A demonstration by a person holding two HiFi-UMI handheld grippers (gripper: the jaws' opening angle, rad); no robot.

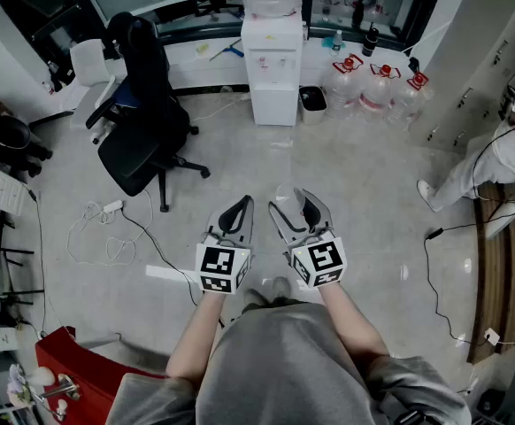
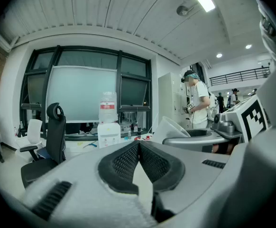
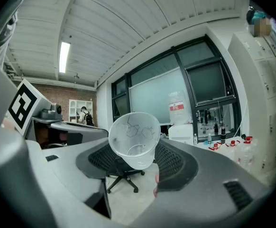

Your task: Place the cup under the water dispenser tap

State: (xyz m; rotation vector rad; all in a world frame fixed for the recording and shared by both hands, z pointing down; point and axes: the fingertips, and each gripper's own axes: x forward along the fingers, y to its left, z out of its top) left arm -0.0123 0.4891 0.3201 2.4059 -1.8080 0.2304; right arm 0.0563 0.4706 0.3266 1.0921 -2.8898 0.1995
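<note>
A clear plastic cup (image 3: 134,139) sits between the pads of my right gripper (image 3: 135,158), which is shut on it; the cup lies tilted with its mouth toward the camera. In the head view the cup (image 1: 286,195) and right gripper (image 1: 291,205) hang over the floor in front of the person. The left gripper (image 1: 238,209) is beside it, shut and empty, its pads (image 2: 128,161) meeting at the tip. The white water dispenser (image 1: 272,60) with its bottle on top stands far ahead against the window wall, also seen as the dispenser (image 2: 108,132) and the dispenser (image 3: 181,129).
A black office chair (image 1: 147,104) stands left of the path. Spare water bottles (image 1: 377,87) and a small bin (image 1: 311,100) sit right of the dispenser. Cables (image 1: 107,220) trail on the floor at left. A person (image 1: 501,158) is at the right edge.
</note>
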